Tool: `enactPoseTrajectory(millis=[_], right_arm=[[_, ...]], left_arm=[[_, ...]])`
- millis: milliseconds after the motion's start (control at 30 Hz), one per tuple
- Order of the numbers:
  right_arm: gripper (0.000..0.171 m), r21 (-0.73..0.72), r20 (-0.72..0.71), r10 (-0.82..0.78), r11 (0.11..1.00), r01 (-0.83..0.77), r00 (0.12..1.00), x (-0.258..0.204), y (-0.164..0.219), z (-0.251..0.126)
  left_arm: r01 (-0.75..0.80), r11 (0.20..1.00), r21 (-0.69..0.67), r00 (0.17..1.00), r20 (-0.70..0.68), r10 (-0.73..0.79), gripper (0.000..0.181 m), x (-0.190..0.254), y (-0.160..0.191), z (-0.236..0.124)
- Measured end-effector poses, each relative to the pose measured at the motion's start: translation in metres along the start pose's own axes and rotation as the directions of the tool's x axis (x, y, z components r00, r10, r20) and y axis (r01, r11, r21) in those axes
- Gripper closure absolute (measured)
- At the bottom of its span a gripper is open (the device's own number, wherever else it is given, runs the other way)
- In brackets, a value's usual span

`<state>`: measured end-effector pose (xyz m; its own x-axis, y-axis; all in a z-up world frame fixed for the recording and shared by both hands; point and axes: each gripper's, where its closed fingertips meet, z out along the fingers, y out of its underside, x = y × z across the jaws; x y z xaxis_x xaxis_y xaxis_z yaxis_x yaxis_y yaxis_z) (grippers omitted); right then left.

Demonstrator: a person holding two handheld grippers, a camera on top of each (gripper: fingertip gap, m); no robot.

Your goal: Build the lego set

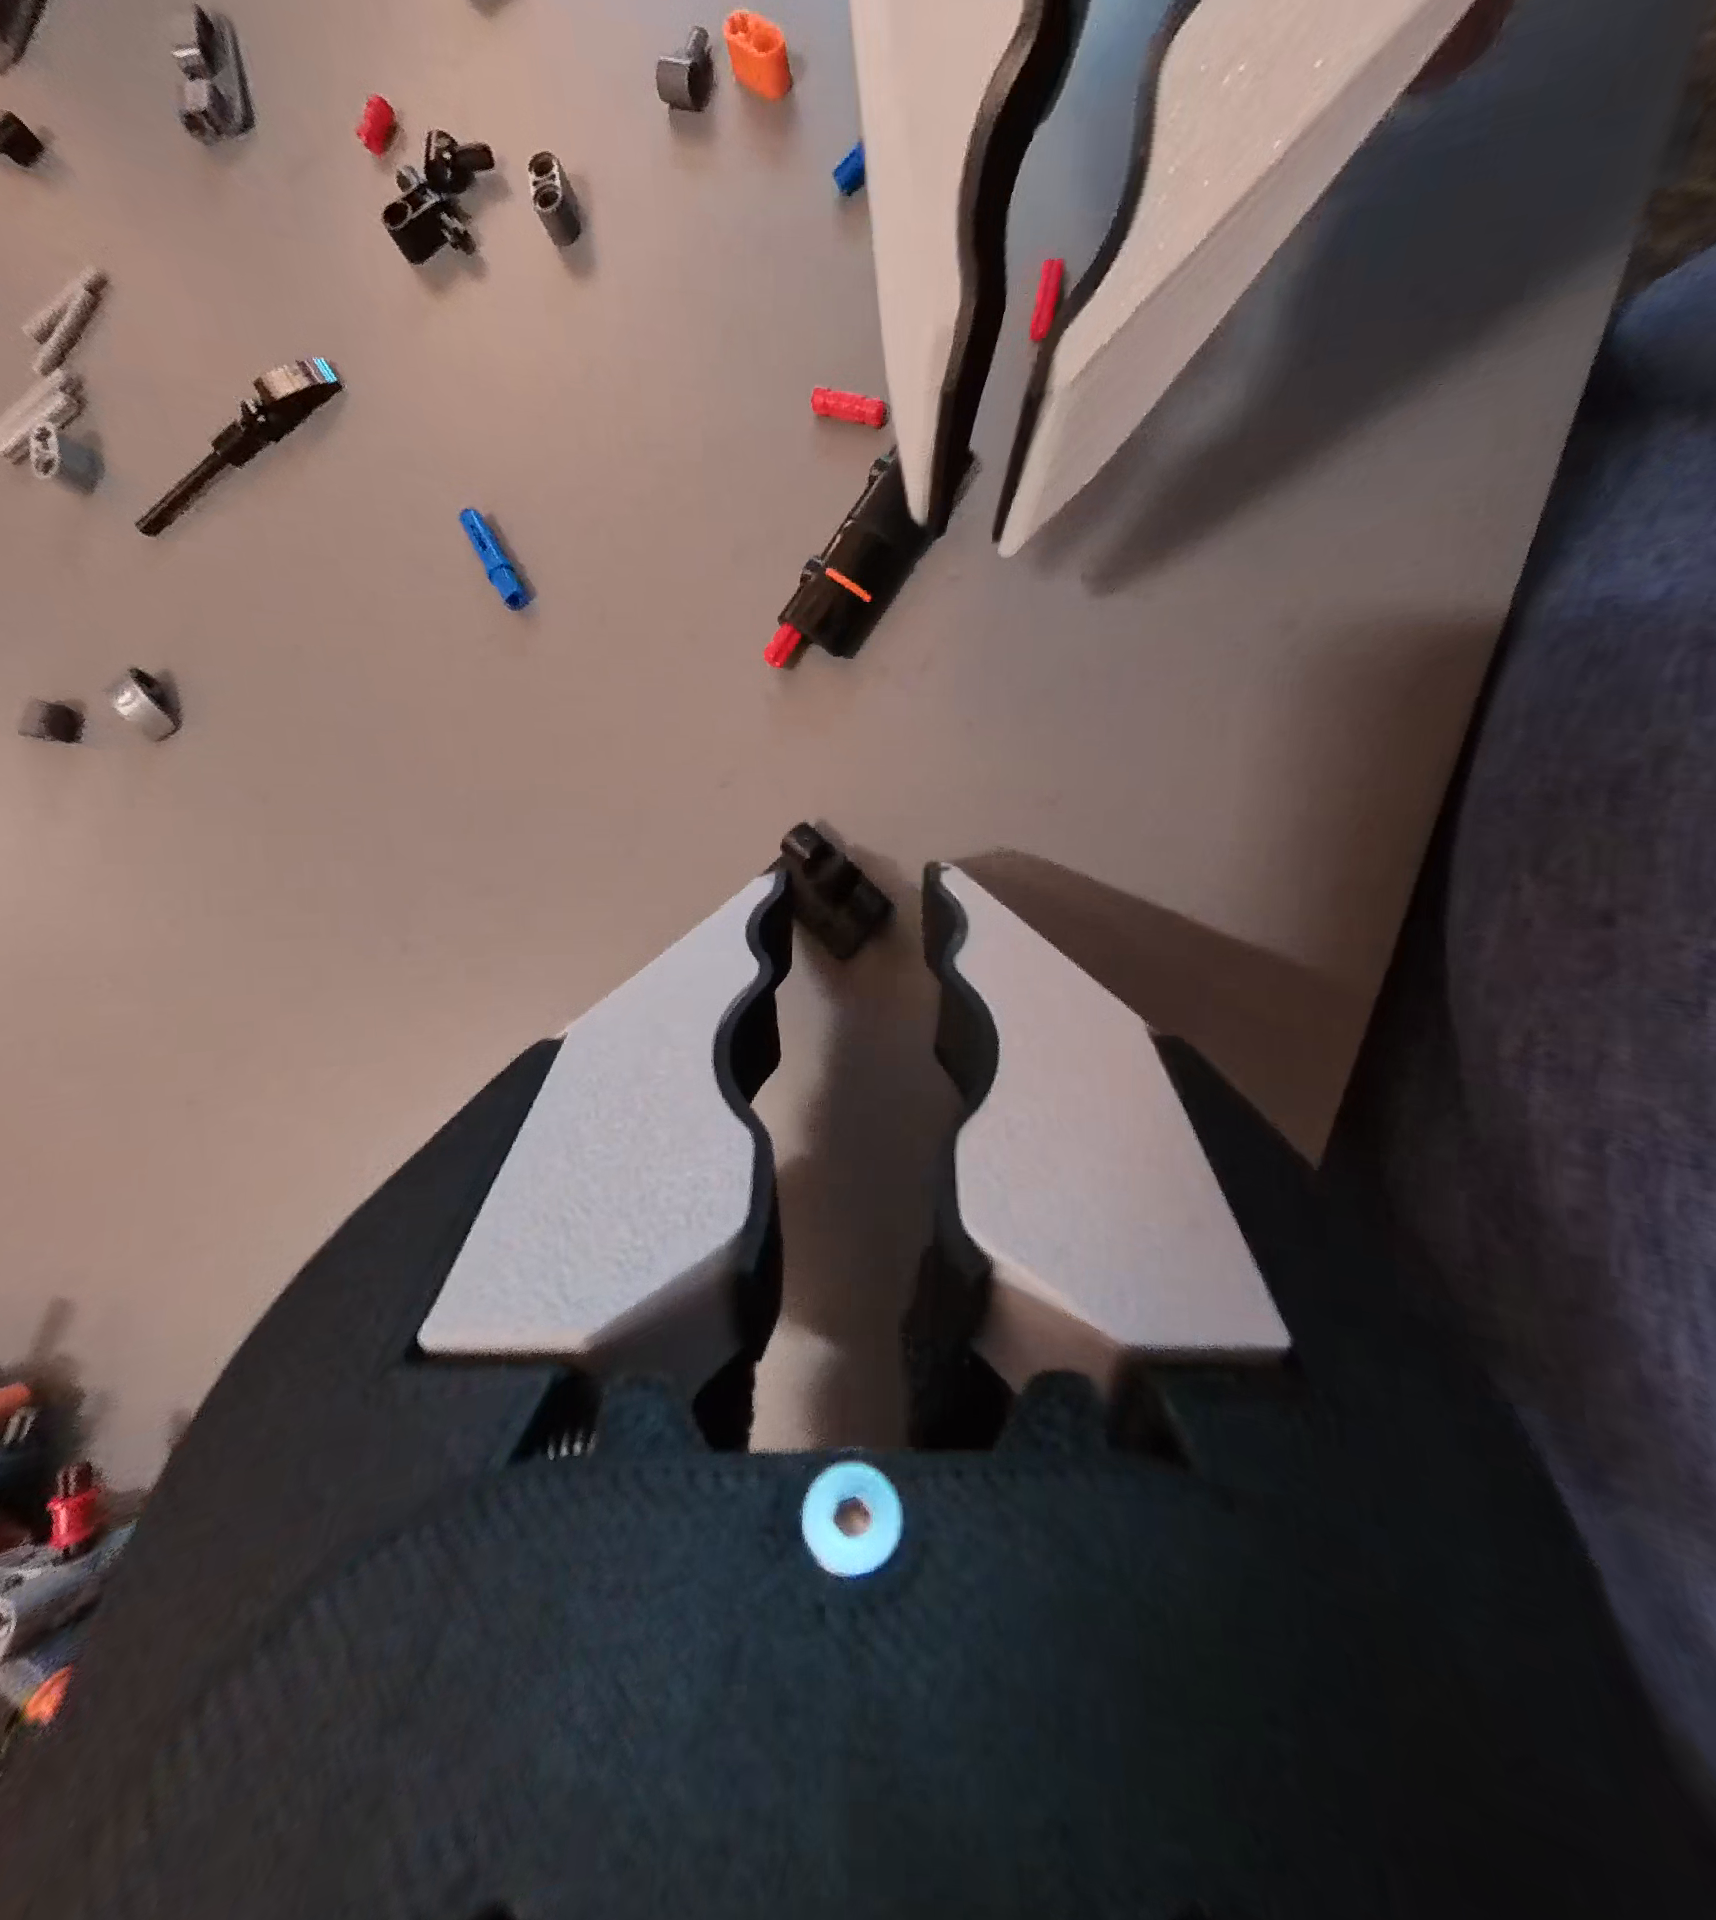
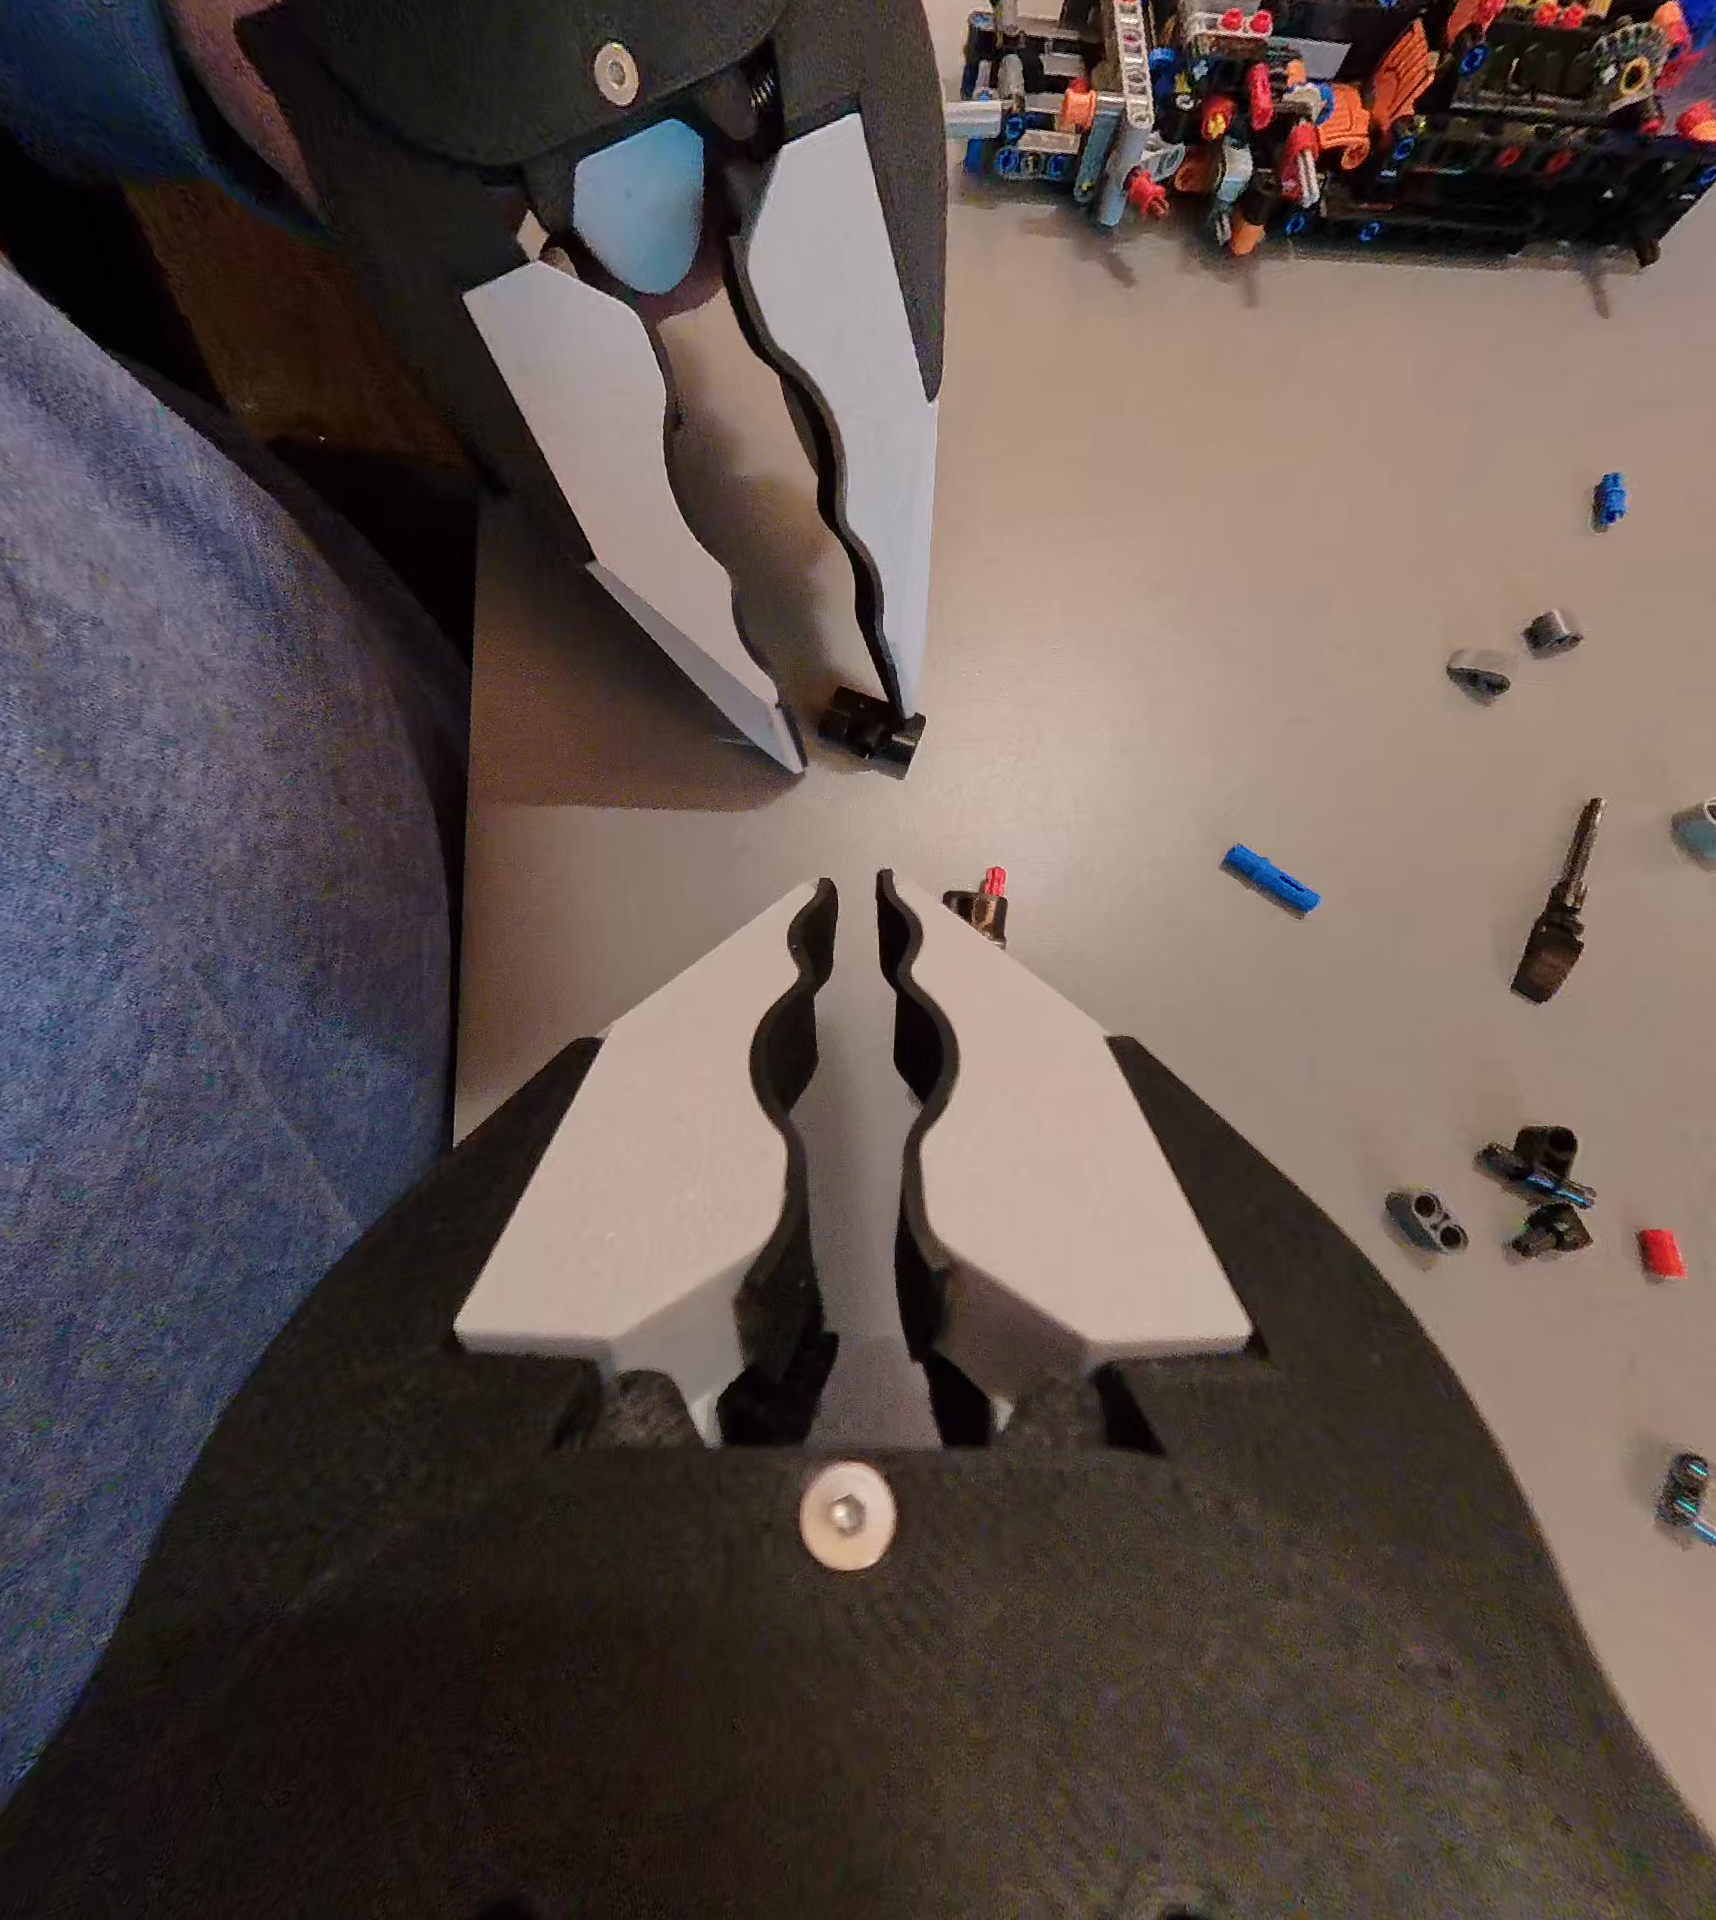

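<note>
My left gripper [image 1: 859, 878] is open, tips down on the beige table [image 1: 521, 831]. A small black connector [image 1: 833, 894] lies between its tips, against one pad. It shows the same in the right wrist view [image 2: 869, 732], with the left gripper [image 2: 849, 743] above it. My right gripper [image 2: 856, 894] stands a narrow gap open, with nothing seen between its tips. A black piece with a red pin [image 2: 984, 904] lies just beyond one finger, also in the left wrist view [image 1: 833, 597]. A red pin [image 1: 1046, 296] shows in the gap of the right gripper [image 1: 968, 520].
A large part-built model [image 2: 1353, 125] stands at the table's far side. Loose pieces lie scattered: a blue pin [image 1: 495, 556], a black axle piece [image 1: 241, 436], a red pin [image 1: 849, 405], an orange connector [image 1: 757, 52]. A person's blue-clothed leg [image 2: 106, 831] lies along the table edge. My hands' fingertips stand some 6 cm from each other. The blue pin [image 1: 495, 556] is about 10 cm from both grippers' fingertips. It is also in sight in the right wrist view [image 2: 1265, 871].
</note>
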<state>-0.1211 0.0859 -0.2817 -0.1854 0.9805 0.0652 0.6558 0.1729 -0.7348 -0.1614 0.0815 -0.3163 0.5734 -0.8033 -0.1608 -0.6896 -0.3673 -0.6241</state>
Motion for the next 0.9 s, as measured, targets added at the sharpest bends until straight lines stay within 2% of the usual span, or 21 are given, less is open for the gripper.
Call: enactPoseTrajectory(millis=[33,100,400,567,633,733,800,900], right_arm=[[0.166,0.001,-0.001,-0.001,1.0,0.001,1.0,0.0,0.0,0.001],[0.166,0.008,-0.001,0.002,1.0,-0.002,1.0,0.001,-0.001,0.002],[0.167,0.036,-0.016,-0.004,0.999,0.005,1.0,0.005,-0.008,0.003],[0.165,0.069,0.002,0.085,0.994,-0.085,0.996,0.005,-0.012,0.002],[0.161,0.118,-0.004,0.165,0.979,-0.163,0.986,0.009,-0.017,0.002],[0.146,0.219,-0.008,0.255,0.944,-0.247,0.967,0.015,-0.031,-0.001],[0.138,0.259,-0.076,0.213,0.948,-0.187,0.974,0.021,-0.04,-0.004],[0.134,0.306,-0.203,0.103,0.951,-0.037,0.974,0.029,-0.056,-0.015]], left_arm=[[0.0,1.0,0.001,1.0,0.003,0.0,0.163,0.001,0.0,0.001],[0.014,1.0,0.01,1.0,0.011,-0.014,0.17,0.0,-0.002,0.003],[0.122,0.991,0.054,0.992,-0.022,-0.12,0.174,-0.007,-0.001,-0.001],[0.27,0.948,0.171,0.961,-0.111,-0.254,0.174,-0.01,-0.015,-0.009],[0.398,0.875,0.277,0.913,-0.217,-0.347,0.174,-0.014,-0.032,-0.022],[0.636,0.645,0.424,0.763,-0.471,-0.443,0.174,-0.026,-0.063,-0.052],[0.78,0.465,0.419,0.616,-0.643,-0.455,0.174,-0.036,-0.074,-0.067],[0.873,0.348,0.342,0.472,-0.774,-0.423,0.175,-0.04,-0.079,-0.071]])
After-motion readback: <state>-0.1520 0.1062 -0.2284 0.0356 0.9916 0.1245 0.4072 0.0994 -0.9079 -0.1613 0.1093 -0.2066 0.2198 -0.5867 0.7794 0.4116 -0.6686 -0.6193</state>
